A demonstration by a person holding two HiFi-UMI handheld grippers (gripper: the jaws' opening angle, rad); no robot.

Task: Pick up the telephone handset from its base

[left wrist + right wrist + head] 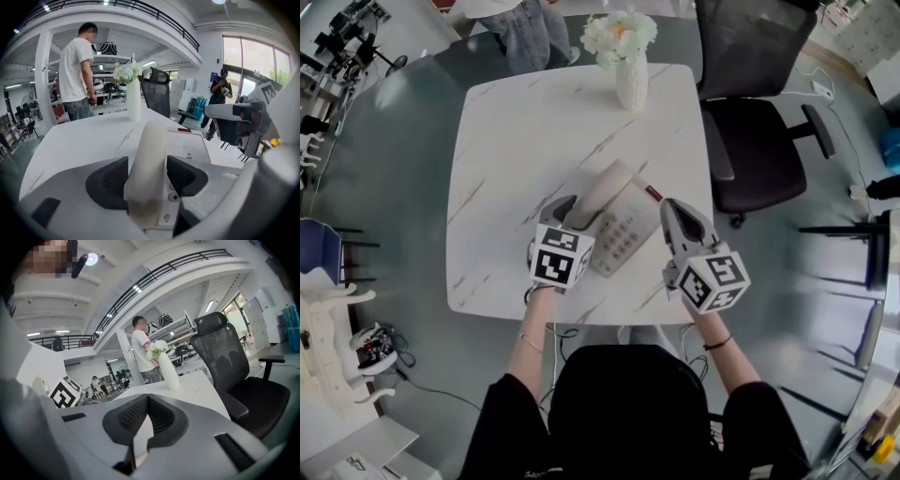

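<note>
Now my left tool (147, 165) straddles the handset (605, 192) on its base (623, 242), released, seemingly not pressing it; my right tool (146, 397) is clenched, empty.

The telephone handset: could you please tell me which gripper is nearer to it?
Left. The left gripper straddles the handset with open jaws; the right gripper hovers right of the base.
</note>
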